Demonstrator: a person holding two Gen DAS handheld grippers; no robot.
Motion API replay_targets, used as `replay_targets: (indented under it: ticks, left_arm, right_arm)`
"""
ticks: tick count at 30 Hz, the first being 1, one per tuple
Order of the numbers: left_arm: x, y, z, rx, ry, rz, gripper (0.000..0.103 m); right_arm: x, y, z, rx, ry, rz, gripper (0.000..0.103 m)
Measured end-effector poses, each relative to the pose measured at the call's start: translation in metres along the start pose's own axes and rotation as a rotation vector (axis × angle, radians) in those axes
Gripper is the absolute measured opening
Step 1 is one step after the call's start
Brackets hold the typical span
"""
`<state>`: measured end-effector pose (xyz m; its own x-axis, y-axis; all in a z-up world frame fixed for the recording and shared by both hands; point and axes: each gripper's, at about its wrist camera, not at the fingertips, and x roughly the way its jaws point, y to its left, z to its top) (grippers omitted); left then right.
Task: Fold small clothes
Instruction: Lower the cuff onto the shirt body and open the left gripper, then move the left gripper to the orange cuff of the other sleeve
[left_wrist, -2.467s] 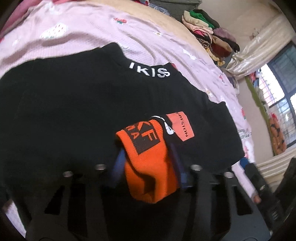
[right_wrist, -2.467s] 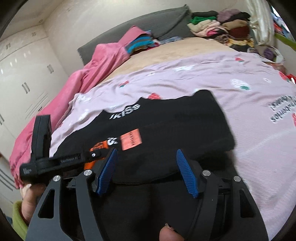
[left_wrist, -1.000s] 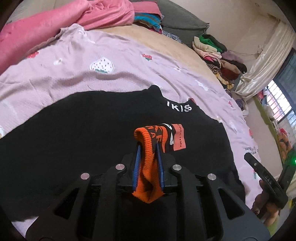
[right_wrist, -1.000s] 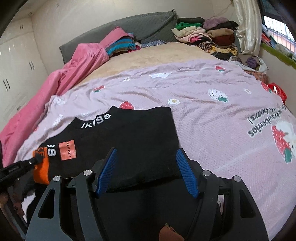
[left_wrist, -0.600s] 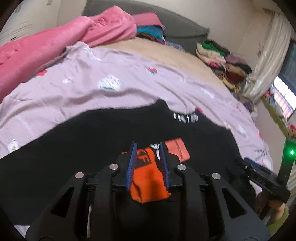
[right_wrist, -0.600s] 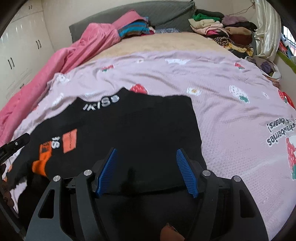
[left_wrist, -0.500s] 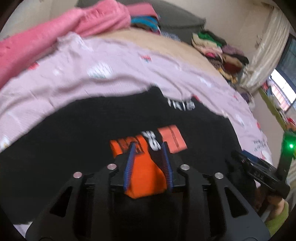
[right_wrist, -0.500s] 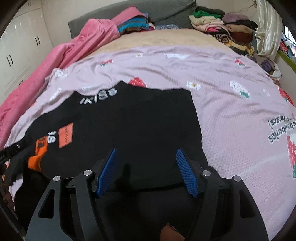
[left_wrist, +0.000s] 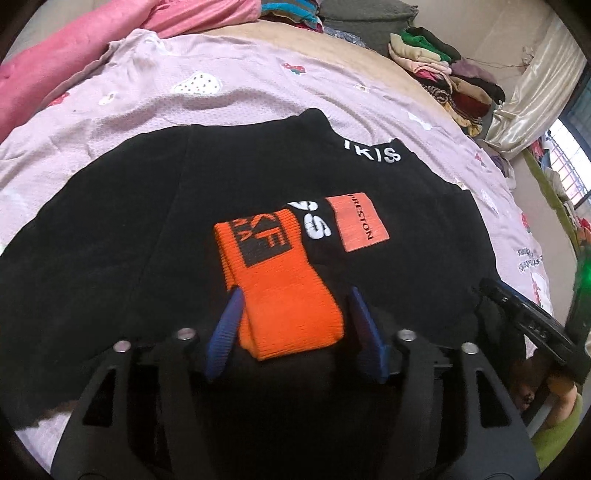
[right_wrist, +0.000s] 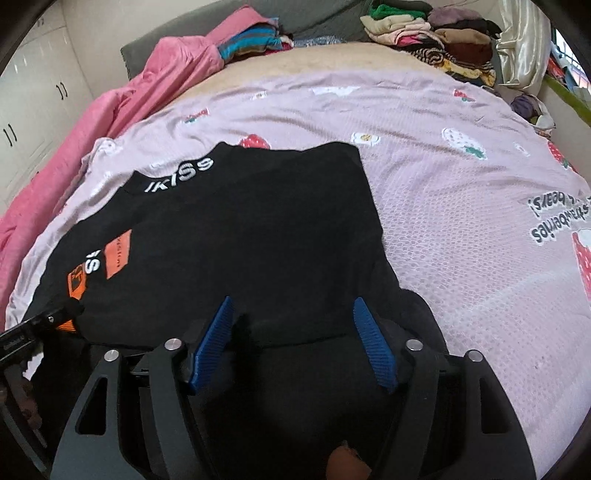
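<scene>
The left tool was opening, pads clear of the orange cuff it had pinched a second earlier; the sleeve now lay folded across the black sweater, ahead at twelve o'clock on the bed. The right tool hovered open, empty.

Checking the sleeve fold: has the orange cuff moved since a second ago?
Yes. The orange cuff, pinched upright then, now lies flat on the black top beside its orange patch, left gripper opening.

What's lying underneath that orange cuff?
The orange cuff lies on the folded black garment, between the left gripper's opening jaws. Beneath the garment is the pink strawberry bedspread; anything else under the cloth is hidden.
</scene>
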<state>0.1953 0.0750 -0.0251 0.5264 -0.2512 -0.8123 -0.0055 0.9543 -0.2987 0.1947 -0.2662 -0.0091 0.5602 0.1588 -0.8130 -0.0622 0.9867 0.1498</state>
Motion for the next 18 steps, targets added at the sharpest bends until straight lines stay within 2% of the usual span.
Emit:
replay_targets:
  ticks: [3,6,8,10,14,18]
  left_arm:
    - [-0.008,0.003,-0.002,-0.019,-0.025,0.002,0.057]
    - [-0.022,0.007,-0.005,-0.036,-0.053,-0.016,0.072]
    - [-0.032,0.007,-0.007,-0.029,-0.086,0.001,0.080]
    - [-0.037,0.010,-0.009,-0.034,-0.104,0.017,0.084]
    - [-0.047,0.017,-0.012,-0.056,-0.132,0.041,0.093]
    - [-0.061,0.020,-0.014,-0.065,-0.173,0.073,0.093]
  right_arm:
    - [-0.012,0.001,-0.003,0.005,-0.021,0.012,0.074]
    - [-0.024,0.003,-0.004,0.011,-0.042,0.031,0.084]
    - [-0.032,0.004,-0.004,0.015,-0.058,0.045,0.089]
    - [-0.040,0.007,-0.003,0.017,-0.076,0.051,0.096]
    - [-0.053,0.014,-0.002,0.013,-0.104,0.063,0.098]
    - [-0.067,0.021,-0.002,0.000,-0.135,0.071,0.098]
